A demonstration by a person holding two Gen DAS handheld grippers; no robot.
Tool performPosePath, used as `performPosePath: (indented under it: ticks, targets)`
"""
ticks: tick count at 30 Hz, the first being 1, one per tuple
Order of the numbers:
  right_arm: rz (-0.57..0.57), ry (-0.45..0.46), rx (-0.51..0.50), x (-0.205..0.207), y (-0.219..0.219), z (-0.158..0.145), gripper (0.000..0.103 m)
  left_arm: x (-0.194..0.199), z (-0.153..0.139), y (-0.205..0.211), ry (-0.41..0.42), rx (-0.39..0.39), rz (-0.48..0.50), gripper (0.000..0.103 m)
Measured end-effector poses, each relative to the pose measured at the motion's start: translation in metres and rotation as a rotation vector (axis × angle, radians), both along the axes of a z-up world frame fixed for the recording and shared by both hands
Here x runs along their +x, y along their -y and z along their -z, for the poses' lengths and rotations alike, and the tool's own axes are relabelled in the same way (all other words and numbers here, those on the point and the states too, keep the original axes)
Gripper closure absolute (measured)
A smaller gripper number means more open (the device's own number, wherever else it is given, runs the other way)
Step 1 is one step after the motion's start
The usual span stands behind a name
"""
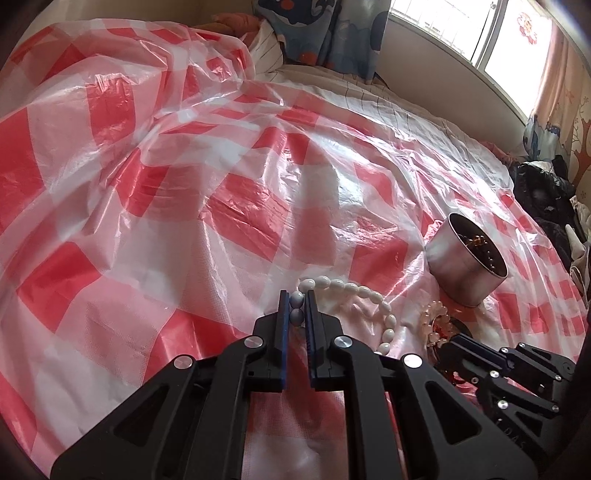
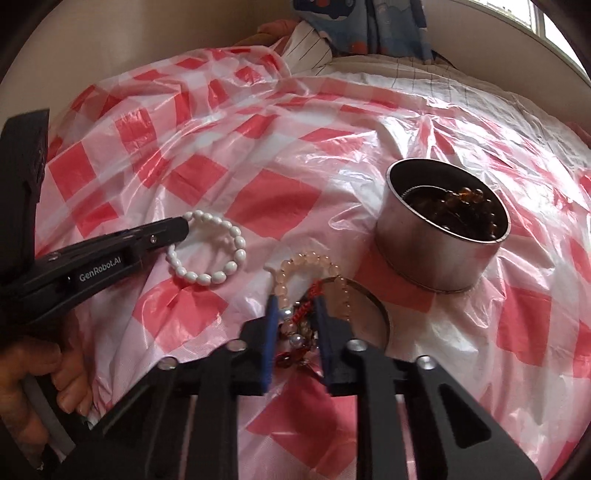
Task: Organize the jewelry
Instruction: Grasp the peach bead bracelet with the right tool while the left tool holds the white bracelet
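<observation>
Left tongs (image 2: pixel 186 223) on white bracelet (image 2: pixel 210 251), beside tin (image 2: pixel 439 254).

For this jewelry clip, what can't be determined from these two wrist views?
- Right wrist view: the round lid is partly covered by the right gripper and the pink bead bracelet.
- Left wrist view: the metal tin shows little of its dark contents.
- Both views: the white bead bracelet is partly hidden by the left gripper.

This is a bedroom in a home. The bed (image 1: pixel 388 107) has a white sheet with thin dark lines, and a red and white checked plastic cover (image 1: pixel 147 192) lies over most of it. A window (image 1: pixel 461 26) lets in daylight behind the bed. Curtains with cartoon pictures (image 1: pixel 321 29) hang beside it. Dark clothes (image 1: pixel 543 199) lie in a heap at the bed's edge.
</observation>
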State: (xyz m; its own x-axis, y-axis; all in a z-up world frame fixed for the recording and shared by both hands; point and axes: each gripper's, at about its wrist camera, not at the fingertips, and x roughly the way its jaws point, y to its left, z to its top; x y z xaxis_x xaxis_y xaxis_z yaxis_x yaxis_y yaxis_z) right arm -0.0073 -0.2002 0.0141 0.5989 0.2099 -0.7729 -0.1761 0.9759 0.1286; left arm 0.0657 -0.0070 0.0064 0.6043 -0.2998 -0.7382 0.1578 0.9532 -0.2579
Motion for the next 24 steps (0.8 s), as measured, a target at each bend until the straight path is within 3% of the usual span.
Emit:
performPosePath:
  ticks: [9, 15, 17, 18, 19, 24]
  targets:
    - [0.143, 0.121, 0.031, -0.072, 0.05, -0.031, 0.095, -0.003, 0.0, 0.004, 0.003, 0.015, 0.024, 0.096]
    - [0.211, 0.055, 0.033, -0.088, 0.083, -0.022, 0.094, -0.006, 0.001, 0.006, -0.001, 0.017, 0.033, 0.096]
    - [0.233, 0.045, 0.049, -0.091, 0.091, -0.018, 0.082, -0.007, 0.002, 0.006, -0.005, 0.017, 0.034, 0.095]
    - [0.246, 0.057, 0.055, -0.093, 0.093, -0.018, 0.051, -0.007, 0.002, 0.007, -0.006, 0.018, 0.035, 0.094]
    - [0.254, 0.074, 0.058, -0.094, 0.094, -0.02, 0.034, -0.007, 0.003, 0.007, -0.008, 0.02, 0.037, 0.093]
    - [0.223, 0.059, 0.049, -0.081, 0.087, -0.016, 0.034, -0.005, 0.005, 0.009, -0.015, 0.027, 0.046, 0.088]
